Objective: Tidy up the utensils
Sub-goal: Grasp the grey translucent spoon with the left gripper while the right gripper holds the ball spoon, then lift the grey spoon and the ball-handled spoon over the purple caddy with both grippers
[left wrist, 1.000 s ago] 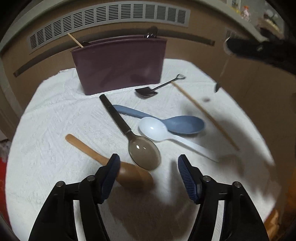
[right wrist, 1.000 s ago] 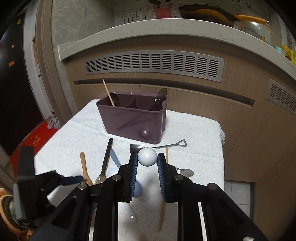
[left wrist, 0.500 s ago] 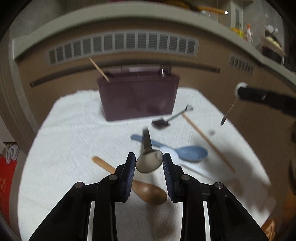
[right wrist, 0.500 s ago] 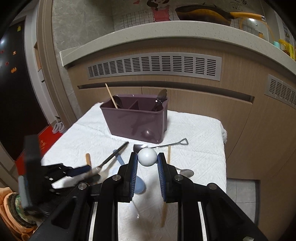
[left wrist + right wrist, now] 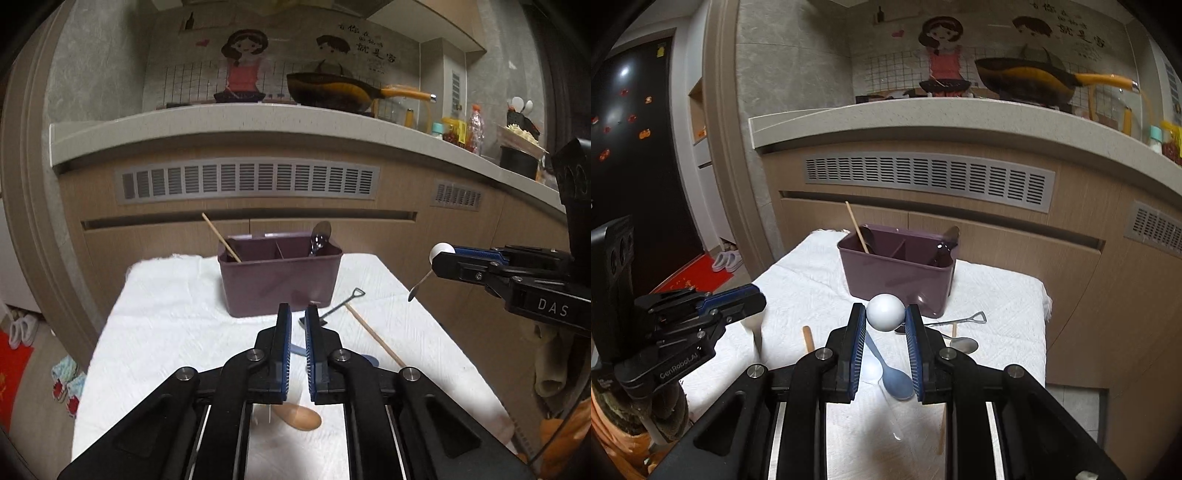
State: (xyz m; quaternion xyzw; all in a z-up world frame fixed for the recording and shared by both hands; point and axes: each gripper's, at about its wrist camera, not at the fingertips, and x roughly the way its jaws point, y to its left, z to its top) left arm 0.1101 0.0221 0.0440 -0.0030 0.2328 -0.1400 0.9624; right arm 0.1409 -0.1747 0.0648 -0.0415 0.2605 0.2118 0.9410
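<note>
Your left gripper (image 5: 297,325) is clamped to a sliver, a blurred pale utensil (image 5: 753,325) hanging beneath it; your right gripper (image 5: 885,321) pinches a white-balled spoon (image 5: 885,312); both hover before the purple caddy (image 5: 279,280) on the white cloth (image 5: 177,317), where a blue spoon (image 5: 895,380) lies loose.

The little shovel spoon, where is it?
The little shovel spoon lies on the white cloth just in front of the purple box's right corner, beside a wooden stick. In the right wrist view it shows right of the right tongs.
</note>
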